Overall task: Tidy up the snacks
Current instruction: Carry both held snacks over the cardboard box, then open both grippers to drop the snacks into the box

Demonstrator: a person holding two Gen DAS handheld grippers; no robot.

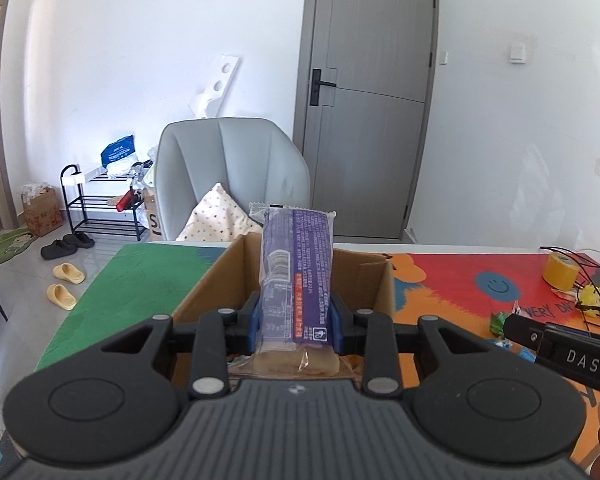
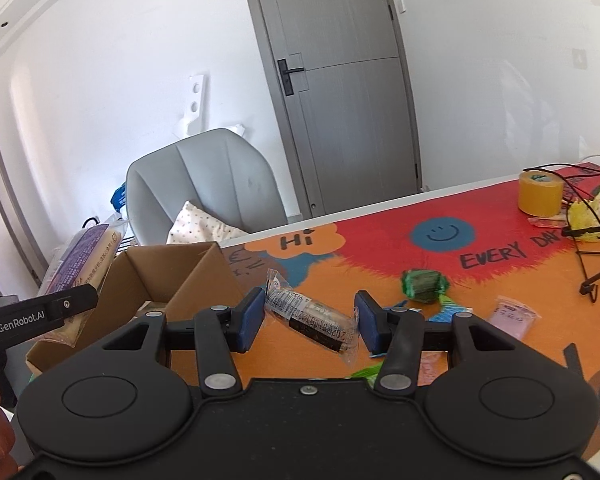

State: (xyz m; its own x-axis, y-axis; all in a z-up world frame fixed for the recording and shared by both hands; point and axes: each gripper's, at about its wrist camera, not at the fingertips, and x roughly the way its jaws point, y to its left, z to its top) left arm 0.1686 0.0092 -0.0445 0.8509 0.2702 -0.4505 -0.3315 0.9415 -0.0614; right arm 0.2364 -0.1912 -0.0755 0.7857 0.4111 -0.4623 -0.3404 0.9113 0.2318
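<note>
Snacks lie across the colourful surface (image 2: pixel 380 248), and we hold two of them. Our left gripper (image 1: pixel 296 316) has its blue pads closed on a purple packet (image 1: pixel 296 272), which stands upright between them, its clear lower end hanging below the pads. The packet sits above the open box (image 1: pixel 204 292), a cardboard one with its flaps up, resting on the left part of the surface where green print meets orange. In the right wrist view the same packet (image 2: pixel 80 256) shows at the left, tilted over the box (image 2: pixel 168 280), with the left gripper's black finger (image 2: pixel 56 308) in front of it. Our right gripper (image 2: pixel 310 318) stands partly open with a small dark bar (image 2: pixel 316 320) in a clear wrapper lying crosswise between the pads; both wrapper ends reach the pads, so we read it as held, lifted a little off the surface just right of the box. Beyond it on the surface lie a green sweet (image 2: pixel 424 286), a pink sachet (image 2: pixel 514 316) to its right, and, farther back, a yellow tape roll (image 2: pixel 540 192) beside black wires (image 2: pixel 592 256). A grey chair (image 2: pixel 204 184) with a spotted cushion (image 2: pixel 200 226) stands behind the surface, before a grey door (image 2: pixel 340 80).
</note>
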